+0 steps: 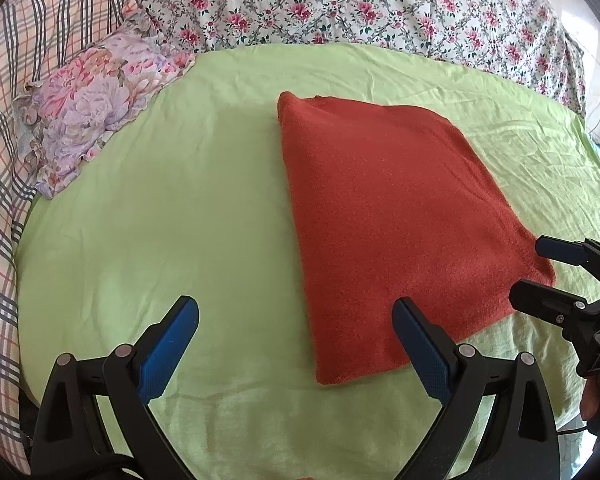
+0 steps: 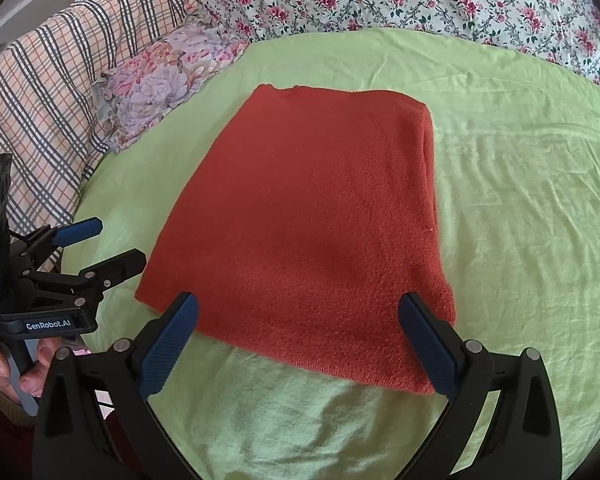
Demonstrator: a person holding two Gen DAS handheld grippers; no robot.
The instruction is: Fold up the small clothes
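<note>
I am observing a folded garment (image 2: 312, 232) showing plain rust-red knit. The bed sheet (image 2: 520, 200) under it is showing plain light green. A quilt (image 1: 360, 4) is showing a white ground with pink flowers and dark green leaves. A pillow (image 1: 88, 112) is showing lilac and pink blooms. A blanket (image 2: 40, 92) is showing a cream, grey and orange check. My left gripper (image 1: 296, 316) and right gripper (image 2: 298, 312) are showing black frames with blue pads.

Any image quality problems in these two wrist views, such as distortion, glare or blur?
Left wrist view: strong fisheye bending and dark corners; washed-out glare at the right edge; red garment sharp. Right wrist view: same curvature; a soft shadow on the green sheet below the garment's near edge; no motion blur.
</note>
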